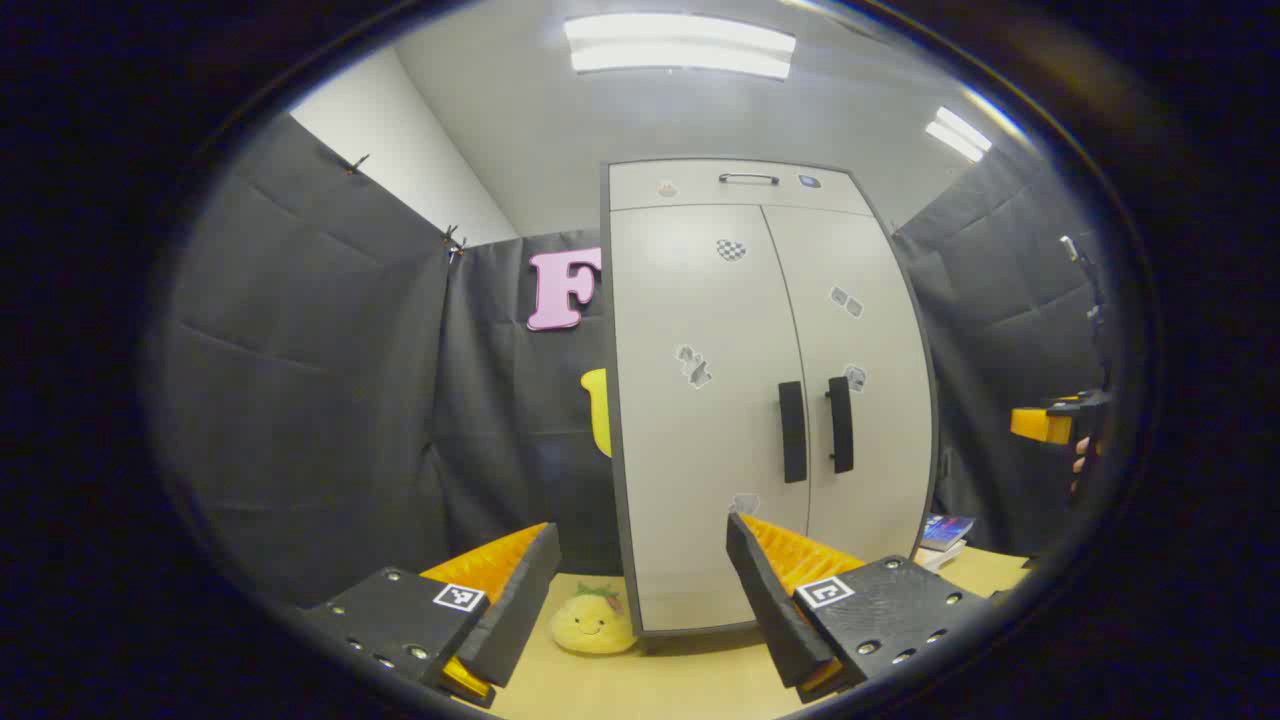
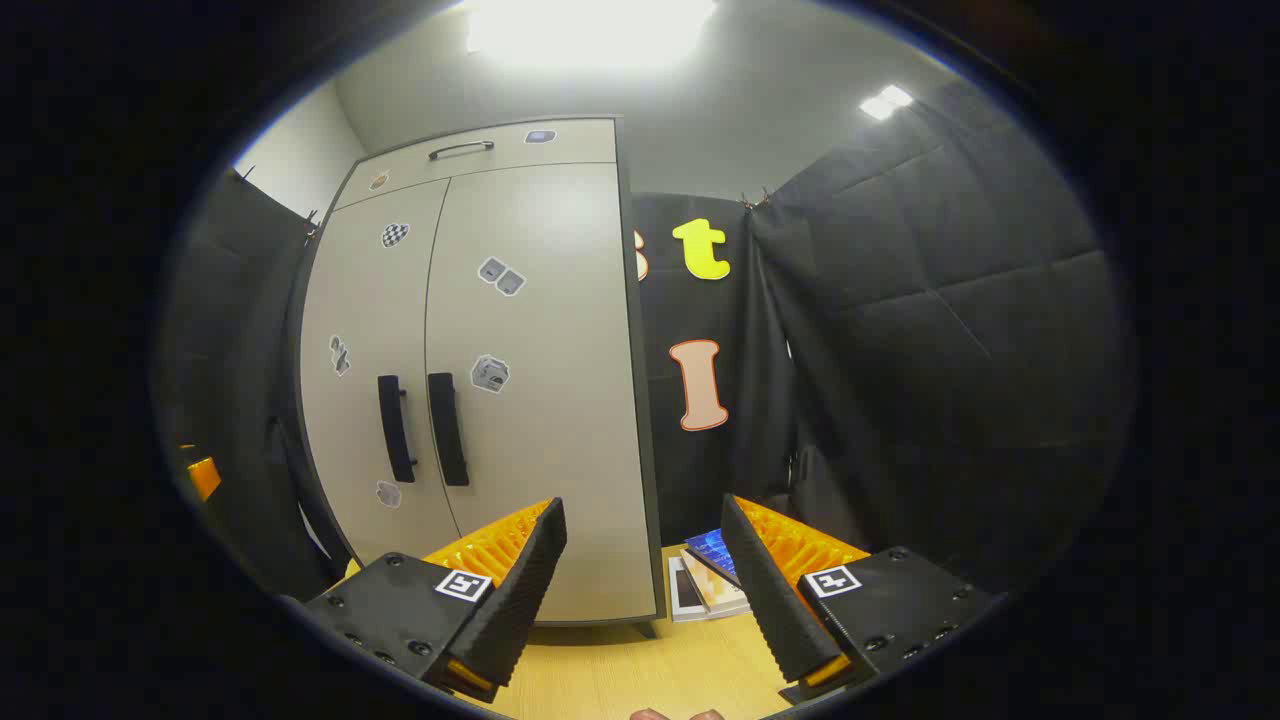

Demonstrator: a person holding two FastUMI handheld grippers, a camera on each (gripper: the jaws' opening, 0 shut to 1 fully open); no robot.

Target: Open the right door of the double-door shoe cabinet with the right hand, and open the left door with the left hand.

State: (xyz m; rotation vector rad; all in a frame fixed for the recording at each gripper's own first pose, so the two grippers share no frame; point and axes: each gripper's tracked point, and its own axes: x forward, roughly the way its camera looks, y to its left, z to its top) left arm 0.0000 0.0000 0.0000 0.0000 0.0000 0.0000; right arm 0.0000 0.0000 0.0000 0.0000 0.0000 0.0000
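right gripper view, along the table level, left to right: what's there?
Shoe cabinet → stack of books beside its right edge. Both doors shut; left handle, then right handle.

Left gripper view is looking from low over the worktop (image 1: 690, 680), facing the shoe cabinet (image 1: 700, 420) from its left front, well back from it, tilting upward to the ceiling lights. Right gripper view is looking from the cabinet's (image 2: 540, 400) right front, likewise low and well back. Both views are sharing the cabinet's two doors, their handles (image 1: 817, 428) (image 2: 420, 428), and the worktop (image 2: 640, 670).
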